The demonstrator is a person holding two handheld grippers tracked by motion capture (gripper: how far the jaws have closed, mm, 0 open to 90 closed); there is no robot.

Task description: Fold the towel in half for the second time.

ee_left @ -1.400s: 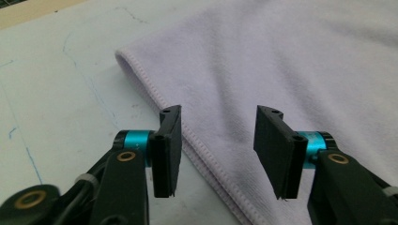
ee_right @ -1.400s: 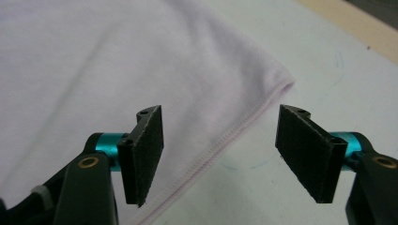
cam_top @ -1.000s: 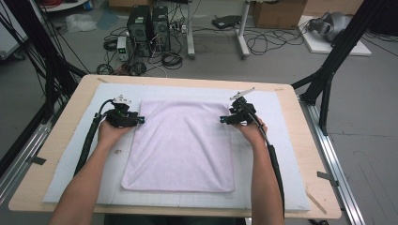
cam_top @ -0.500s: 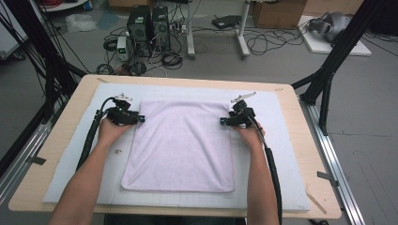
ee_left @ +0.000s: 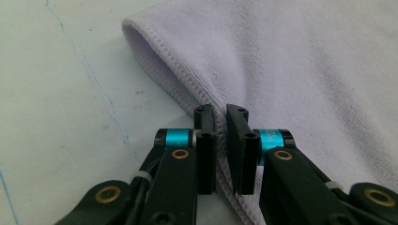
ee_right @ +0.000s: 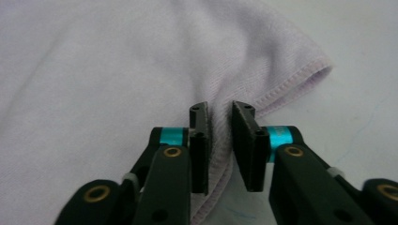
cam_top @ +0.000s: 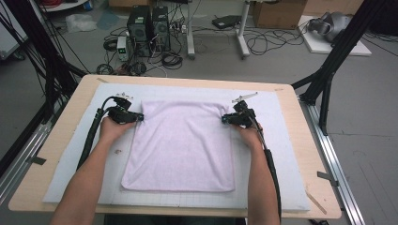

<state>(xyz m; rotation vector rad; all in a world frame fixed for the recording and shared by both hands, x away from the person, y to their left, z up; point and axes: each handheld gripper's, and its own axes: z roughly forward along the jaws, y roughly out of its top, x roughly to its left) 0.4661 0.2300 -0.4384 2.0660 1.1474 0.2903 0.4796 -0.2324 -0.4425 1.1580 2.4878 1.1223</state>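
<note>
A pale lilac towel (cam_top: pixel 180 143) lies flat on the white mat (cam_top: pixel 277 140) covering the worktop, its long axis running from the far edge toward the person's edge, slightly nearer the far edge. The left claw (cam_top: pixel 139 117) sits at the towel's far left corner, the right claw (cam_top: pixel 224 119) at its far right corner; each points inward, across the towel's short axis, toward the other. In the left gripper view the left claw (ee_left: pixel 220 115) stands narrow, the stitched hem (ee_left: pixel 164 61) of the towel running into the slim gap between its jaws; whether the pads actually pinch the cloth cannot be told with certainty. In the right gripper view the right claw (ee_right: pixel 219 112) is a little wider, straddling the hem (ee_right: pixel 291 82) just short of the rounded corner, with cloth between the jaws but a visible gap on one side. Judgement: both claws are placed for a symmetrical corner grasp, and a fold would carry the far edge along the long axis toward the person's edge; the right claw appears to need further closing first.
</note>
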